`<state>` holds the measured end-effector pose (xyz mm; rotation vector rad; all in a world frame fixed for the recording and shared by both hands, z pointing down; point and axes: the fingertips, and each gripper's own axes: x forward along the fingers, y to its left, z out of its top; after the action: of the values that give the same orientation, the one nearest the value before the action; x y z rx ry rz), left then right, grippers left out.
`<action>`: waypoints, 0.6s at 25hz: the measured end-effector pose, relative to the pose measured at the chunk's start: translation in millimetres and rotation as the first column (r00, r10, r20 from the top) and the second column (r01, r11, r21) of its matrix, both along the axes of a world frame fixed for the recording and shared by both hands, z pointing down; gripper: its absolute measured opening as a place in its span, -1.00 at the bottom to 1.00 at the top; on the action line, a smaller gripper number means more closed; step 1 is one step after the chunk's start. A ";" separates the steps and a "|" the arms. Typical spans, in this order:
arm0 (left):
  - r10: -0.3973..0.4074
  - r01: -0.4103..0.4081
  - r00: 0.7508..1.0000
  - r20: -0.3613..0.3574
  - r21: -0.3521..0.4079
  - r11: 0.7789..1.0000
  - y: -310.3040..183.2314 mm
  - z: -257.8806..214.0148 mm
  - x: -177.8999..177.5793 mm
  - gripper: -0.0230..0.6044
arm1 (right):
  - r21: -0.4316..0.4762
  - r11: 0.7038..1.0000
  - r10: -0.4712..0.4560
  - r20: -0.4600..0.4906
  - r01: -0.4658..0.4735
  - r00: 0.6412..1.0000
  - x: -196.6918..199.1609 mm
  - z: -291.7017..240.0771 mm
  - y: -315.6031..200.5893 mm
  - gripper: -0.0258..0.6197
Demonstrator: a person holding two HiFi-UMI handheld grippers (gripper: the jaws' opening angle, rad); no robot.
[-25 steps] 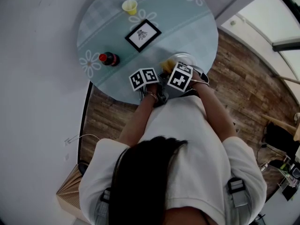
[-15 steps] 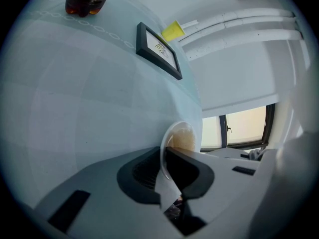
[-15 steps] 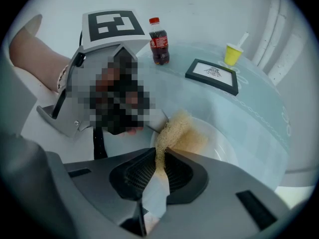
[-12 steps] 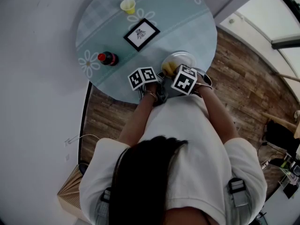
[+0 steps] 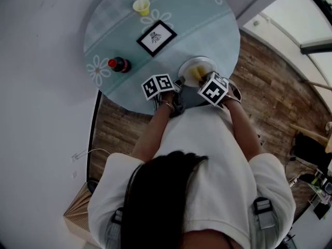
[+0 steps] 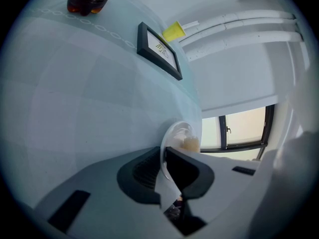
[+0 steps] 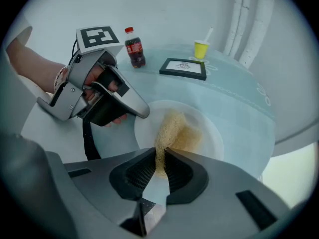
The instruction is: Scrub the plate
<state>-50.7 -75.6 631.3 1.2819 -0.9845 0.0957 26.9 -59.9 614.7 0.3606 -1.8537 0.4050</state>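
A white plate lies near the front edge of the round table. My left gripper is shut on the plate's rim, which shows edge-on between its jaws; in the right gripper view the left gripper grips the plate's left edge. My right gripper points steeply down and is shut on a yellow sponge, which rests on the inside of the plate. In the head view the sponge lies on the plate between the two marker cubes.
A cola bottle stands left of the plate, a black picture frame behind it, and a yellow cup with a straw at the far edge. The table edge is just below the grippers, with wooden floor beyond.
My right gripper has slid to the right across the plate with the sponge and rolled a little. The left gripper and the plate have stayed put.
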 end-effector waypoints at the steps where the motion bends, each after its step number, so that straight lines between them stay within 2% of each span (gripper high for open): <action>1: 0.006 -0.006 1.000 0.008 0.002 1.000 0.0 -0.2 0.3 -0.78 | 0.003 1.000 0.018 0.002 -0.018 1.000 3.4 0.3 -2.4 -0.73; 11: 0.006 -0.006 1.000 0.004 0.001 1.000 1.2 -1.2 1.3 -0.78 | 0.076 0.987 0.143 -0.004 -0.142 0.990 29.3 2.1 -26.2 -0.72; 15: 0.005 -0.005 1.000 0.005 0.000 1.000 0.5 -0.6 0.3 -0.78 | 0.088 0.987 0.139 -0.016 -0.137 0.990 24.5 6.8 -34.7 -0.72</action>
<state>-50.4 -75.1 630.6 1.2845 -0.9854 0.1025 51.4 -94.6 621.5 0.5530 -1.8341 0.4134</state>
